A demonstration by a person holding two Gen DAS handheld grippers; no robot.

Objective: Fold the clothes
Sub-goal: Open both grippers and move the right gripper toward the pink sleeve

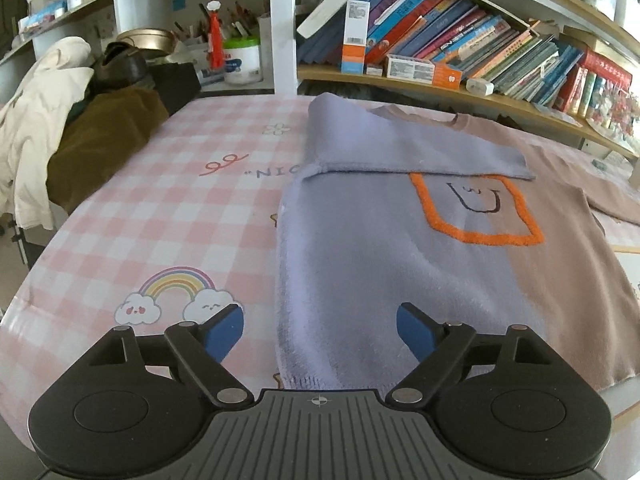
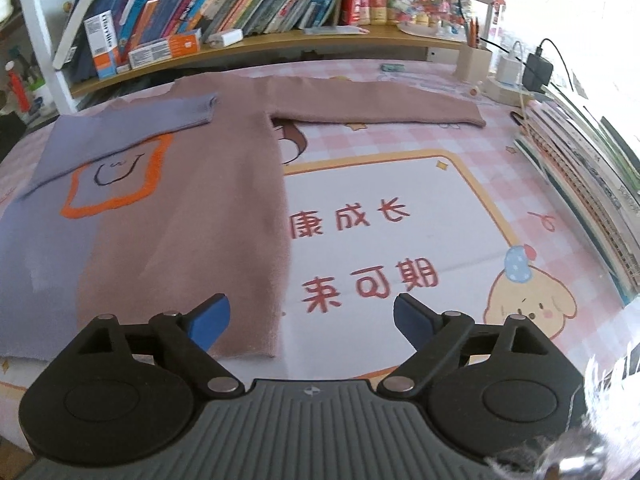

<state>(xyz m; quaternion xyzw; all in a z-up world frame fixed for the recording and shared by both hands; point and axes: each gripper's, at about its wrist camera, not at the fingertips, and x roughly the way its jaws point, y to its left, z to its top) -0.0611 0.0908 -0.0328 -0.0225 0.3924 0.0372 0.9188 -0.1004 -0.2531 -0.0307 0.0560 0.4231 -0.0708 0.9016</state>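
I had both claws over the table covered in a pink-and-white checked cloth with cartoon prints [image 1: 168, 200]. The two-tone knitted sweater, lilac on one half and dusty brown on the other [image 1: 380, 280], lay flat on that cloth with its neckline towards the bookshelf of leaning books [image 1: 460, 40]. An orange outlined square with a small drawn face [image 1: 476, 212] sat on its chest.

The lilac sleeve [image 1: 392, 144] was folded across the upper chest, its cuff edge just covering the top of the orange outline. The brown sleeve [image 2: 380, 100] lay stretched straight out to the side on the cloth, unfolded.

My left gripper [image 1: 320, 330] stood with its jaws wide, nothing clamped; the lilac hem edge lay below the gap between the blue pads [image 1: 224, 332]. My right gripper [image 2: 312, 322] was equally wide and empty, hanging over the sweater's brown side edge near the hem, with one pad above the knit and the other above the printed red characters [image 2: 360, 248] on the cloth.

A heap of cream and brown clothes [image 1: 60, 128] sat at the far left end of the table.
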